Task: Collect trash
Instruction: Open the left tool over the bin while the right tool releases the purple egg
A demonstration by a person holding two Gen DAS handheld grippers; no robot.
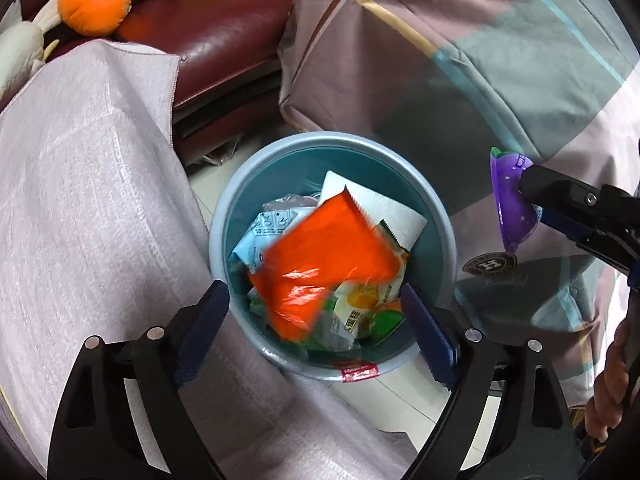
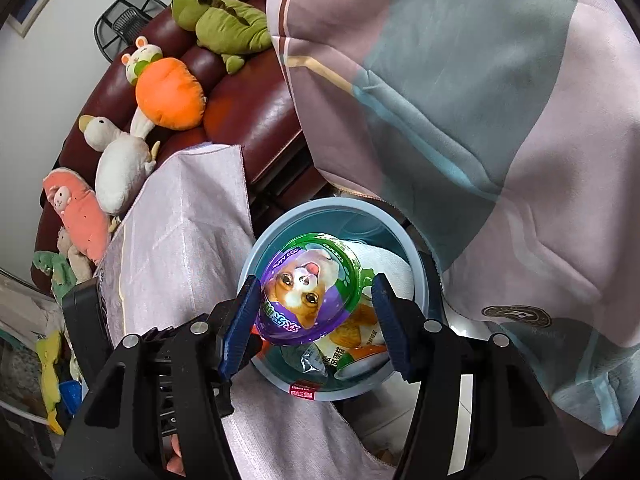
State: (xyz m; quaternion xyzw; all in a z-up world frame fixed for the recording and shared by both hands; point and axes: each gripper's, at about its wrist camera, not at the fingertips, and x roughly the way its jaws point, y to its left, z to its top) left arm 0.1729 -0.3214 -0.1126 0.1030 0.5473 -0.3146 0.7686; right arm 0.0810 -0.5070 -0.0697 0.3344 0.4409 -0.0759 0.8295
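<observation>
A round teal bin (image 1: 332,138) stands on the floor, holding several wrappers and a white tissue. In the left wrist view my left gripper (image 1: 314,288) hangs open over its near rim. A blurred orange wrapper (image 1: 320,248) lies loose between and just beyond the fingers, over the trash, touched by neither pad. My right gripper (image 2: 316,280) is shut on a purple plastic cup (image 2: 304,292) with a dog on its lid, held over the bin (image 2: 332,204). The left wrist view shows that cup (image 1: 512,208) to the right of the bin.
A pale lilac cloth (image 1: 80,200) covers a surface left of the bin. A striped quilt (image 1: 440,60) hangs behind and to the right. A dark red sofa (image 2: 248,112) with plush toys (image 2: 168,92) stands beyond. A person's hand (image 1: 612,380) shows at the right edge.
</observation>
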